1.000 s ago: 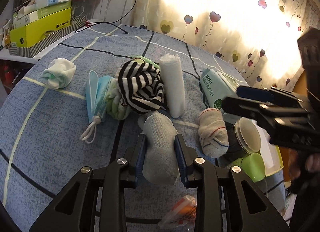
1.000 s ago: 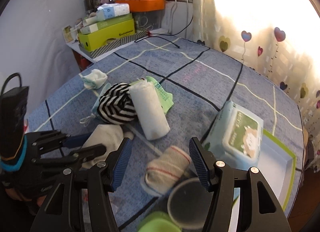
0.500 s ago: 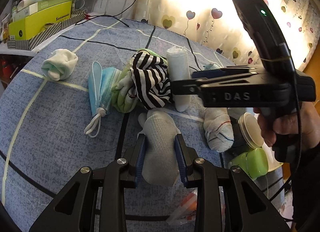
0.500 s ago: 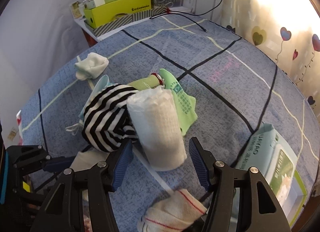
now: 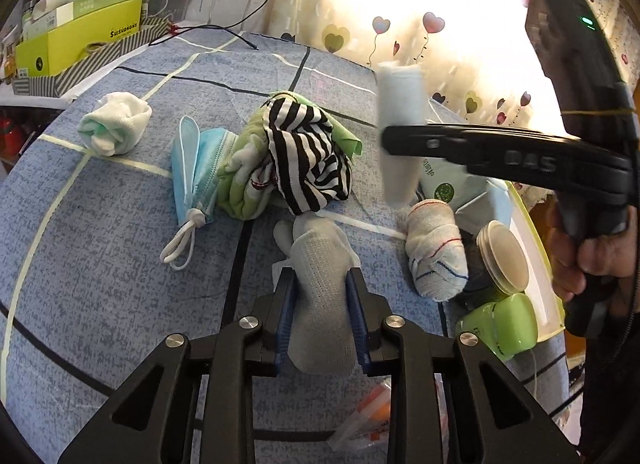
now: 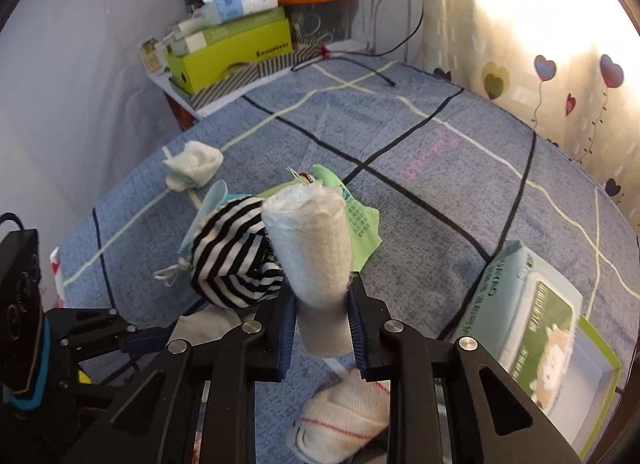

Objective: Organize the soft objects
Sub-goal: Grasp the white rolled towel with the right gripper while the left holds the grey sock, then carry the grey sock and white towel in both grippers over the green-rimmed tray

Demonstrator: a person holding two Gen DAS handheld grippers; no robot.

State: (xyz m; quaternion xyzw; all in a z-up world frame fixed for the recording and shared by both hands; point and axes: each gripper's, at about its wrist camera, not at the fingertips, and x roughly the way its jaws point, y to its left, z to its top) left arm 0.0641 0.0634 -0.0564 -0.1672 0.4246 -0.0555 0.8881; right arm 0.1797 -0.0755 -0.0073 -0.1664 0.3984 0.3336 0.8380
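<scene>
Left tool low over bedspread, pinching grey sock, right tool raised, clamping white towel roll

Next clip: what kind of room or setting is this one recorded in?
Most likely a home bedroom: the work surface is a blue checked bedsheet, a heart-patterned curtain hangs behind it, and a cluttered side table holds a yellow-green cardboard box.

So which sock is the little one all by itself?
Find the blue checked bedspread. The small rolled sock lies near its far left edge, apart from the pile, past the blue face mask. It is white with a mint-green edge, unlike the grey and striped ones.
</scene>
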